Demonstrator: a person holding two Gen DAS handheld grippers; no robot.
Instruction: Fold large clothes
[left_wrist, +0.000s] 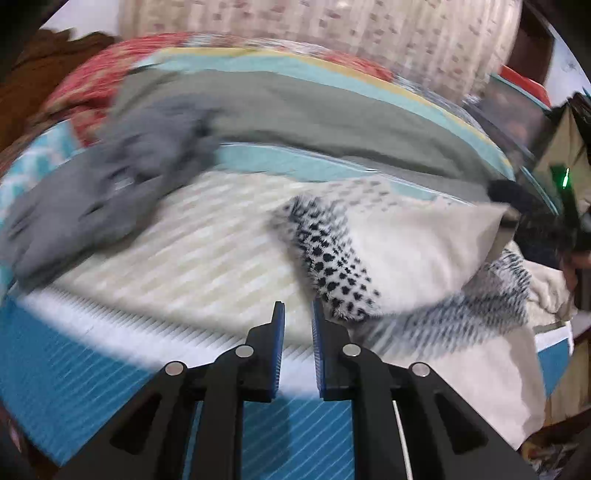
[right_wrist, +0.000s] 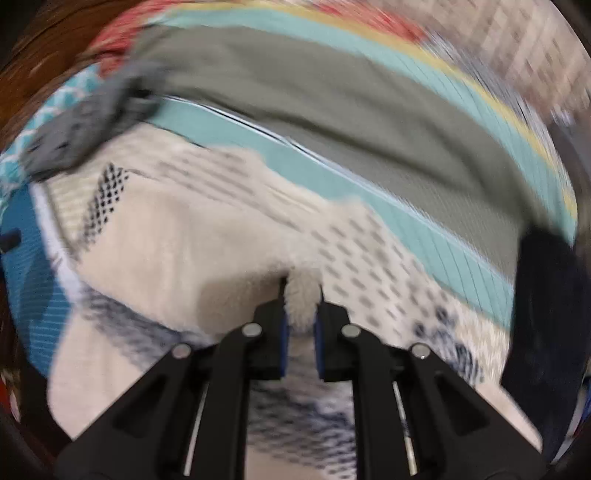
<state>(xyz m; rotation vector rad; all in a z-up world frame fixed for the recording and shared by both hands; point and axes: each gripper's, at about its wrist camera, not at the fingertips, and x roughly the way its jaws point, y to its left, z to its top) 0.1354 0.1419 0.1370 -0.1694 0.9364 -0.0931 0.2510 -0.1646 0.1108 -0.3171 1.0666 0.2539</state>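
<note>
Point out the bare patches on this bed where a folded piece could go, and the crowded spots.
Free: the striped sheet between the grey garment and the cream spotted fleece, and the blue band along the near edge. Crowded: the far side under the olive cloth, and the right, where the right claw grips the fleece.

Ahead of the left gripper (left_wrist: 298, 314) it's just flat striped bedspread (left_wrist: 177, 266), so plenty of room to pass there. Up and to its left a grey garment (left_wrist: 92, 199) sits bunched, and the cream spotted garment (left_wrist: 406, 243) rises in a fold just to its right. The right gripper (right_wrist: 301, 291) has that fleece bunched between its fingers, with an olive garment (right_wrist: 332, 96) stretched across farther ahead.
</note>
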